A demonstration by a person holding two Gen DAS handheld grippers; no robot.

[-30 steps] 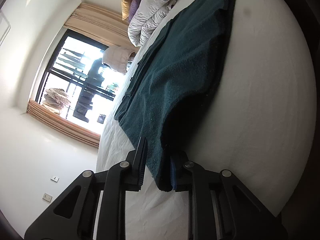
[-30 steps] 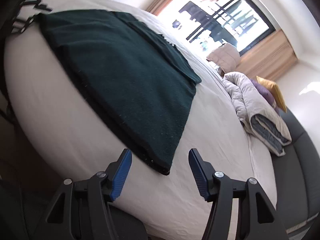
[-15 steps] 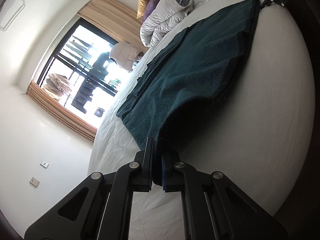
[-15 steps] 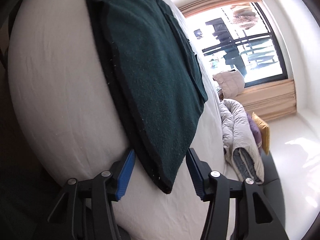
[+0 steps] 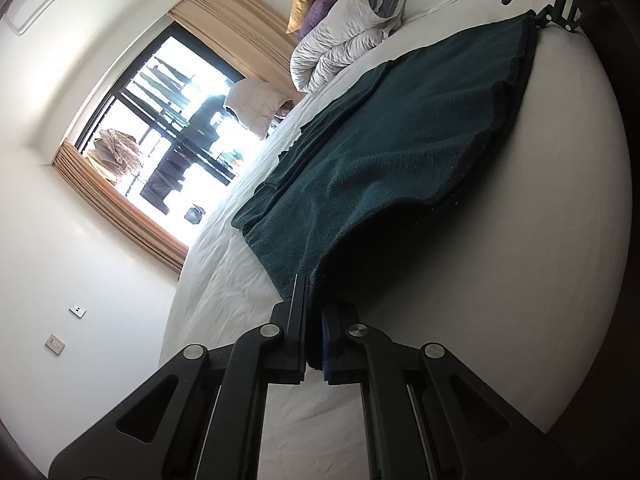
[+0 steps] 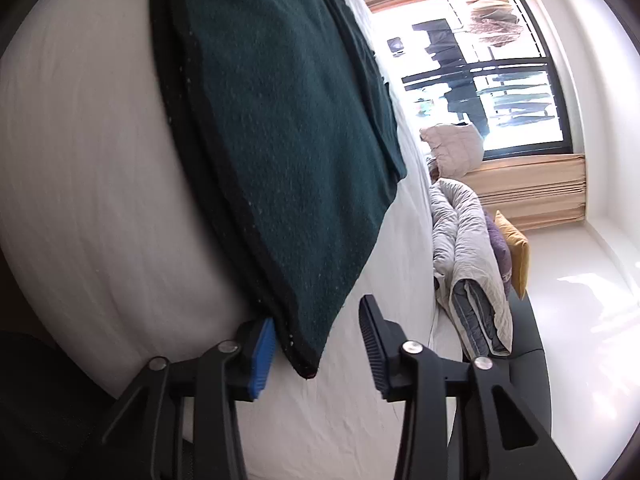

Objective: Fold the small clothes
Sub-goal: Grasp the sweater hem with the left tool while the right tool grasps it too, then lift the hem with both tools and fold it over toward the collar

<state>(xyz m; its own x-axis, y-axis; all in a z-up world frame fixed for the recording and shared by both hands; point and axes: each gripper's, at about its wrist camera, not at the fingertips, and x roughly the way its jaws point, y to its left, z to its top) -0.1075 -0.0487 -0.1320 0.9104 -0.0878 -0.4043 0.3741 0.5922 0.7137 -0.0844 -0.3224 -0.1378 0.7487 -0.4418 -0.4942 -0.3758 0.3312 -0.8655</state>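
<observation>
A dark green cloth (image 5: 392, 152) lies spread on the white bed (image 5: 540, 280). My left gripper (image 5: 314, 312) is shut on its near corner, and the fabric rises slightly off the sheet there. In the right wrist view the same dark green cloth (image 6: 288, 128) runs away from me. Its other near corner hangs between the jaws of my right gripper (image 6: 316, 336), which are closing. The blue pad (image 6: 262, 354) touches the cloth's edge while the black finger (image 6: 374, 340) stands apart from it. The right gripper (image 5: 560, 12) also shows at the cloth's far corner in the left wrist view.
A rolled grey duvet (image 5: 344, 32) with yellow and purple cushions (image 5: 312, 12) lies at the head of the bed. A beige pillow (image 6: 452, 144) sits by the big window (image 6: 480, 72) with beige curtains. The bed's rounded edge (image 6: 60, 200) drops off near the cloth.
My left gripper has shut on the cloth corner and lifted it a little. My right gripper has rolled, moved up to the other corner, and its jaws have narrowed around it.
</observation>
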